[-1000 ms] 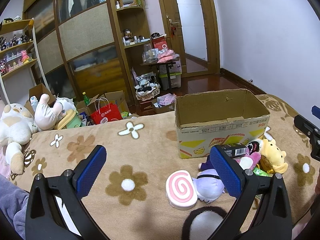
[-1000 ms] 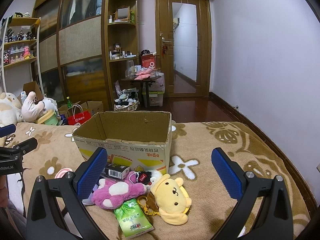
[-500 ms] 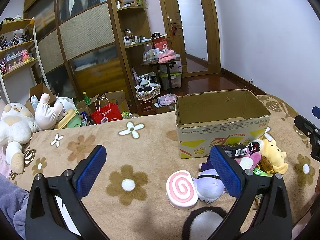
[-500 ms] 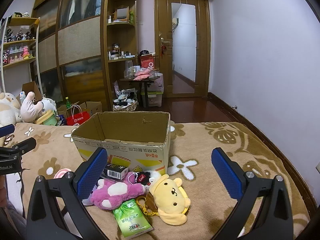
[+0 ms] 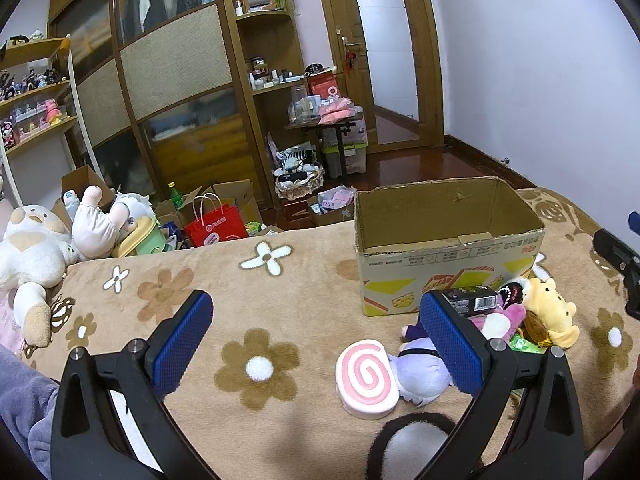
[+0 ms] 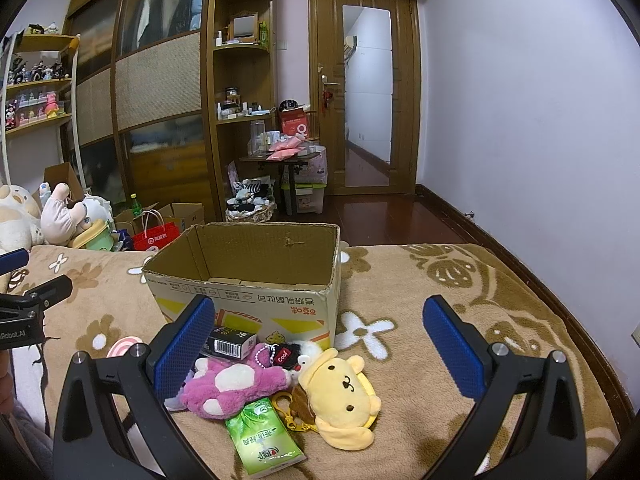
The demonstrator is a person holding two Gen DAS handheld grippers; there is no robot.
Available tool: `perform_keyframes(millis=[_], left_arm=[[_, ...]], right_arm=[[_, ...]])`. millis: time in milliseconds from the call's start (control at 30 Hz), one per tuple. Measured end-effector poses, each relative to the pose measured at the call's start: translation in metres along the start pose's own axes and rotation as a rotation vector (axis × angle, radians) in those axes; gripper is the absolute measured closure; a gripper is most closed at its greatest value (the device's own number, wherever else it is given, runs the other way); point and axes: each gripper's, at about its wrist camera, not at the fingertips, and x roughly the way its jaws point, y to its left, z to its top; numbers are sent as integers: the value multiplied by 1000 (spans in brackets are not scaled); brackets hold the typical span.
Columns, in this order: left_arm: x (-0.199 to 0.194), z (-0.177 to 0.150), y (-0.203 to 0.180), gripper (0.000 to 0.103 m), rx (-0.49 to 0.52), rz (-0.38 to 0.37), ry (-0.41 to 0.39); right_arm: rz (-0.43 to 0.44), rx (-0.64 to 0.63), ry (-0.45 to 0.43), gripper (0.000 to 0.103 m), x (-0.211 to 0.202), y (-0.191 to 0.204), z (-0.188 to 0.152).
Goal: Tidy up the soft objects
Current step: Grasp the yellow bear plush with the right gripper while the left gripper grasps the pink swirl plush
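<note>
An open, empty cardboard box stands on the flowered blanket; it also shows in the left wrist view. In front of it lies a pile: a yellow dog plush, a pink-purple plush, a small black plush, a black carton and a green packet. A pink swirl cushion and a lilac plush lie left of the pile. My right gripper is open above the pile. My left gripper is open above the blanket, left of the swirl cushion.
Large white and pink plush toys lie at the blanket's far left edge. A black-and-white furry object sits under the left gripper. Beyond the bed are a red bag, cartons, shelves and a door.
</note>
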Motion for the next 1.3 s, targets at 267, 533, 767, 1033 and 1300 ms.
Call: perform_keyframes(millis=[267, 533, 767, 1033, 1300], left_arm=[[21, -3, 4, 1, -3, 21, 96], [56, 0, 0, 1, -10, 6, 201], [91, -4, -12, 1, 1, 1, 314], [122, -28, -24, 1, 42, -48, 495], [132, -39, -20, 1, 8, -70, 581]], right_arm=[[-3, 28, 35, 0, 15, -16, 2], [-33, 27, 144, 0, 42, -17, -1], [-34, 36, 223, 0, 68, -19, -7], [-20, 65, 384, 10, 101, -23, -27], [3, 136, 535, 26, 122, -32, -49]])
